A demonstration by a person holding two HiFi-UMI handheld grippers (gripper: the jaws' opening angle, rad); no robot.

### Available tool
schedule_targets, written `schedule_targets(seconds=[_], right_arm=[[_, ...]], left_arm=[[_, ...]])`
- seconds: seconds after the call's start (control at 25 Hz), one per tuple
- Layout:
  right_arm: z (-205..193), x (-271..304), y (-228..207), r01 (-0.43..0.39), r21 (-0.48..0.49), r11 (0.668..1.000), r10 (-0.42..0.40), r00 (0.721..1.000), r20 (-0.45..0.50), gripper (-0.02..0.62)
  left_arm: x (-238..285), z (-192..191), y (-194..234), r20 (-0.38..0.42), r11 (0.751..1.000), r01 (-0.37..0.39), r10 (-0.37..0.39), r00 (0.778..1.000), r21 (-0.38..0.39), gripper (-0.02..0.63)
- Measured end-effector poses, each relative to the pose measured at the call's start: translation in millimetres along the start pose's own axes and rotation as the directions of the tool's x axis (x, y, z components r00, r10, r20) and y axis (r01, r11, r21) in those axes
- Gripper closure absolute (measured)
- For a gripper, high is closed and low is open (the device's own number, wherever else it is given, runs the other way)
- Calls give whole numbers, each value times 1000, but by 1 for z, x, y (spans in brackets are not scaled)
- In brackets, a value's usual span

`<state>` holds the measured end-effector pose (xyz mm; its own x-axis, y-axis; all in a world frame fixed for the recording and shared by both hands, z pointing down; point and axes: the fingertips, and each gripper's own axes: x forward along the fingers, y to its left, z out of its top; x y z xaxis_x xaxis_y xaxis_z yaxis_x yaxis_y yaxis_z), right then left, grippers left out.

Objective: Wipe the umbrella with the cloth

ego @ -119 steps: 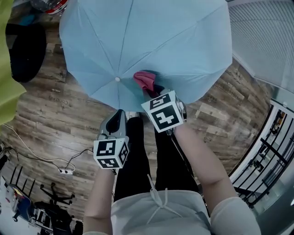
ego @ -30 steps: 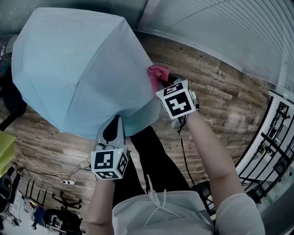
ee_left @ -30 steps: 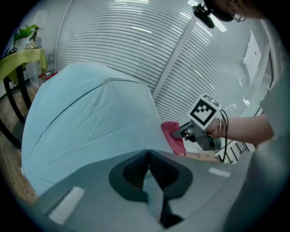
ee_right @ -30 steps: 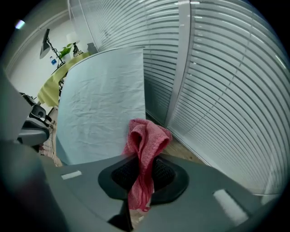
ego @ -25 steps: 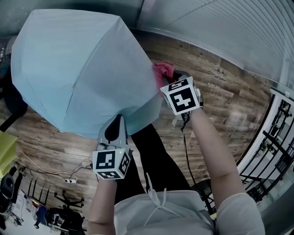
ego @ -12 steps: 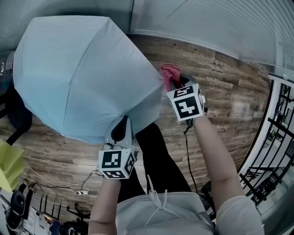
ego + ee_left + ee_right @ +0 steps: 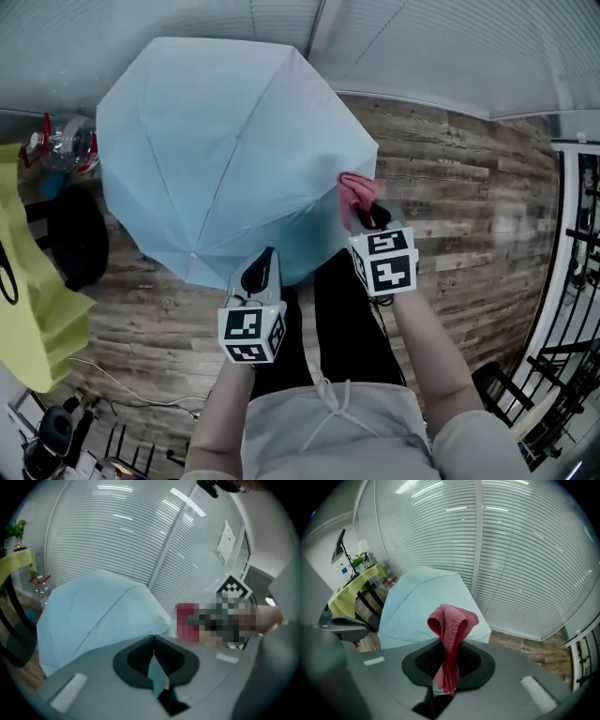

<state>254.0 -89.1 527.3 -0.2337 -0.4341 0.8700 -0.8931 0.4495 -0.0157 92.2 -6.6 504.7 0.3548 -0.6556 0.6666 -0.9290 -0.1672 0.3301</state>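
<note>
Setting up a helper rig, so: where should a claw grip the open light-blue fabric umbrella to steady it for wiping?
Probably its near hem, approached from the person's side. The open light-blue fabric umbrella is a broad dome; only its thin edge fits between jaws, as the left claw, shut on it, shows.

The open umbrella (image 7: pixel 225 159) fills the middle and bars the way ahead, its far edge close to the blinds (image 7: pixel 422 47); right of it the floor (image 7: pixel 469 206) lies bare as far as the black rack (image 7: pixel 577 281); on the left stand a yellow table (image 7: pixel 33 281), a dark shape (image 7: pixel 80 239) and bottles (image 7: pixel 61 150); the person's legs (image 7: pixel 342 309) fill the space under the near edge
</note>
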Motion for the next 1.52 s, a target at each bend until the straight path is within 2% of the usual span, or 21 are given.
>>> schedule_targets(seconds=[0.24,0.32,0.4,0.56,0.76,0.92,1.04,1.2,1.32,1.44,1.52], right_arm=[[15,-90,102,-28,-3,1000,28,996,87,538],[35,-121,123,-19,15,1000,17,988,152,538],[63,-154,139,-12,35,999,3,969,247,538],[113,-227,160,6,39,999,-21,919,395,540],[150,-308,175,29,10,1000,-30,863,504,540],[178,-355,177,59,-4,998,-45,808,587,541],[186,-378,179,82,-15,997,-55,782,621,543],[188,-399,183,92,-29,995,-52,764,643,543],[186,-407,190,97,-42,994,-47,757,651,545],[187,-409,196,90,-50,995,-36,757,652,545],[188,-409,201,83,-51,995,-29,757,653,545]], left_arm=[[-112,24,29,84,999,-30,32,996,-25,600],[-146,43,38,119,999,-41,41,992,-4,600],[-179,72,46,176,998,-53,45,983,40,600],[-246,138,45,309,992,-72,37,950,104,600],[-321,208,24,461,980,-96,5,888,175,600],[-358,251,6,539,953,-129,-42,841,275,600],[-378,268,-4,577,944,-133,-69,814,301,600],[-396,280,-12,611,959,-103,-83,787,263,600],[-406,285,-16,628,961,-94,-94,773,259,600],[-410,288,-19,635,961,-94,-96,766,259,600],[-410,287,-19,631,963,-87,-98,770,256,600]])
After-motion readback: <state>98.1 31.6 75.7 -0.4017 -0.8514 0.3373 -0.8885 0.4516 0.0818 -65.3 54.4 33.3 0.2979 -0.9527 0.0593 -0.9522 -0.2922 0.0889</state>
